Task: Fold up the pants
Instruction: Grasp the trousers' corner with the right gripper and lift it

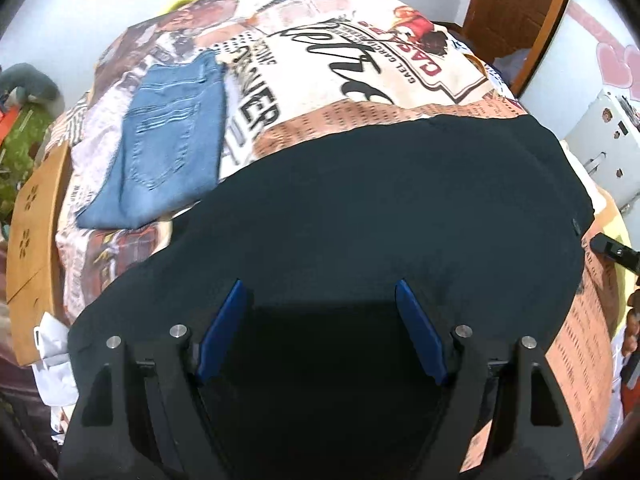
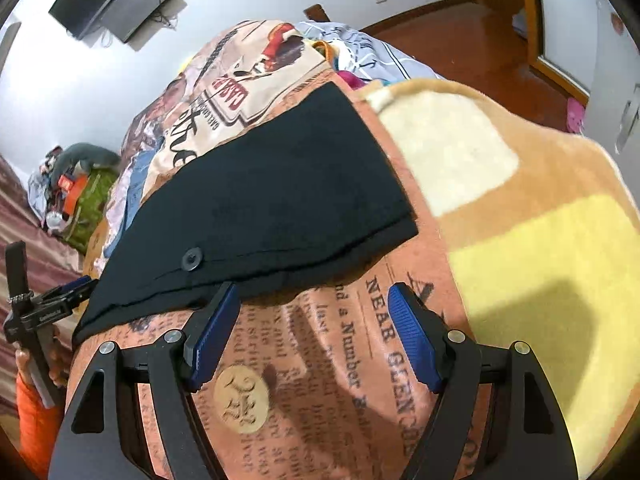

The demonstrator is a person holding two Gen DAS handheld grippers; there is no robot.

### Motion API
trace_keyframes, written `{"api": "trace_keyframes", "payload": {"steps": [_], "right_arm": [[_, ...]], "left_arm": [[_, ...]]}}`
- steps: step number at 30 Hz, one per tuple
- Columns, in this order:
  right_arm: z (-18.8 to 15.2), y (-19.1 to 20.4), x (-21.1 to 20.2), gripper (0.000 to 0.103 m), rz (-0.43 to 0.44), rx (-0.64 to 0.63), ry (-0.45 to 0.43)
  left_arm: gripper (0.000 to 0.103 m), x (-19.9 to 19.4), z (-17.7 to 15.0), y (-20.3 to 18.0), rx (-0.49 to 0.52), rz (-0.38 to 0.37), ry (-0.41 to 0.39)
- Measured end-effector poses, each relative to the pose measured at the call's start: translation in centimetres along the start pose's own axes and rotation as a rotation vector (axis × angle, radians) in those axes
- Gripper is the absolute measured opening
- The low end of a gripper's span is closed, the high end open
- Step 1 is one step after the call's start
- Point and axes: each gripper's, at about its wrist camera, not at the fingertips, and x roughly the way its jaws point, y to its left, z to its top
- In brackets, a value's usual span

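Note:
Black pants [image 1: 380, 208] lie flat across the printed bedspread [image 1: 360, 64]. My left gripper [image 1: 320, 332] is open and empty, its blue pads just above the near part of the black cloth. In the right wrist view the pants' waist end [image 2: 272, 208] with a button [image 2: 192, 258] lies just ahead of my right gripper [image 2: 312, 332]. The right gripper is open and empty over the bedspread, its left pad [image 2: 212, 332] at the hem's edge. The right gripper's tip shows at the left wrist view's right edge [image 1: 612, 250].
Folded blue jeans [image 1: 168, 140] lie on the bed at the far left. A tan and yellow blanket [image 2: 520, 208] lies right of the pants. More bedding [image 2: 360, 52] is piled at the far end. A wooden bedside unit [image 1: 32, 232] stands left of the bed.

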Motion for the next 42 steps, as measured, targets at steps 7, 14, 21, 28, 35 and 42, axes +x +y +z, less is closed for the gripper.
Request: {"api": "trace_keyframes", "payload": {"steps": [7, 14, 21, 28, 35, 42], "right_arm": [[1.0, 0.0, 1.1, 0.073, 0.032, 0.009, -0.051], [2.0, -0.5, 1.2, 0.035, -0.016, 0.0, -0.102], [3.7, -0.9, 0.0, 0.009, -0.008, 0.034, -0.175], [5.5, 3.3, -3.6, 0.007, 0.01, -0.085, -0.279], [7.0, 9.8, -5.9, 0.007, 0.061, -0.205, -0.348], [7.8, 16.8, -6.4, 0.007, 0.122, -0.331, -0.372]], "left_arm": [[0.078, 1.5, 1.8, -2.3, 0.029, -0.018, -0.001], [0.078, 2.5, 3.4, -3.9, 0.058, -0.035, -0.006], [0.078, 1.3, 3.9, -4.6, 0.071, -0.037, -0.044], [0.078, -2.5, 3.5, -3.8, 0.067, -0.018, -0.134], [0.079, -6.6, 1.9, -1.2, 0.036, -0.004, -0.223], [0.091, -9.8, 0.0, 3.0, -0.04, 0.007, -0.312]]}}
